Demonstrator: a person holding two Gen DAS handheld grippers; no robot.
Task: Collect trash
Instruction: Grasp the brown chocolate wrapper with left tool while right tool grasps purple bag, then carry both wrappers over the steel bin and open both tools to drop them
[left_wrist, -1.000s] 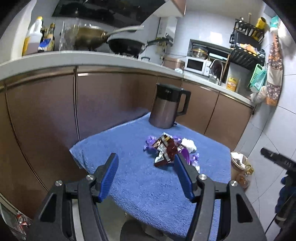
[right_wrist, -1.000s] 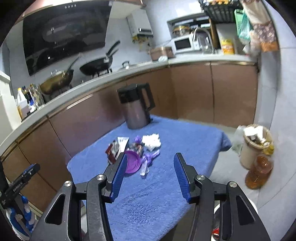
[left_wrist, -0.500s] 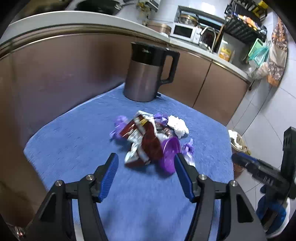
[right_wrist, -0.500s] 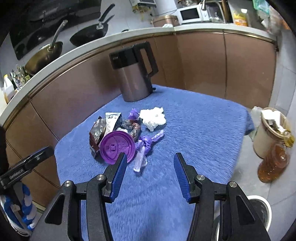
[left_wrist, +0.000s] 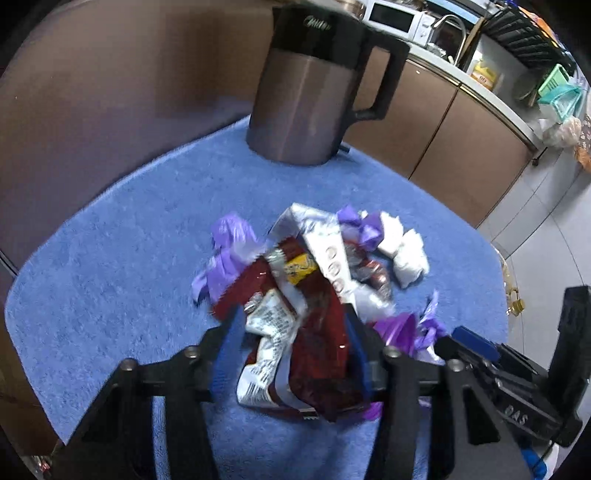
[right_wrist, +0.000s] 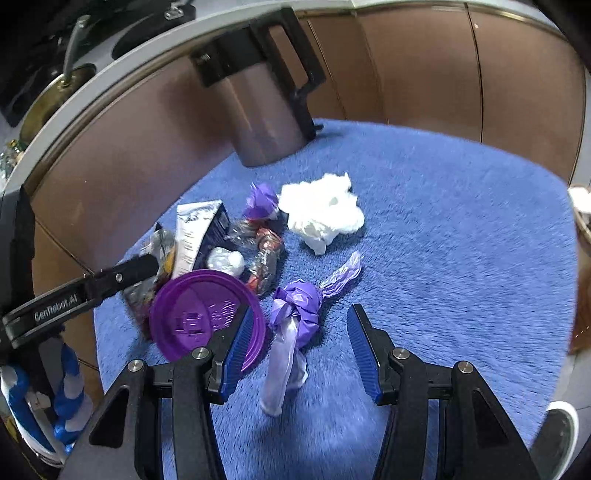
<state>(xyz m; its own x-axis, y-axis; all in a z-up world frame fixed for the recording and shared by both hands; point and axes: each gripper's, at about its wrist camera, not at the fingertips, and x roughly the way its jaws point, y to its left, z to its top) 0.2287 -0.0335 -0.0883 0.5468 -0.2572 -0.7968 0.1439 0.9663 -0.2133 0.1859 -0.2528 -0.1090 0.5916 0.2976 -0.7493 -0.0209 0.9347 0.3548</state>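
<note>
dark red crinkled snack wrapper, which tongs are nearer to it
Left. The left tongs straddle the dark red crinkled snack wrapper; the right tongs are off beside it, around a knotted purple plastic bag.

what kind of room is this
Most likely a home kitchen: a microwave and tap sit on the counter above brown cabinets, a wok stands on the stove, and a kettle shares the blue towel with the trash.

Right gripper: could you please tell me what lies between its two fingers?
In the right wrist view, the open right gripper straddles a twisted purple and clear plastic wrapper lying on the blue towel; the purple lid sits just outside.
</note>
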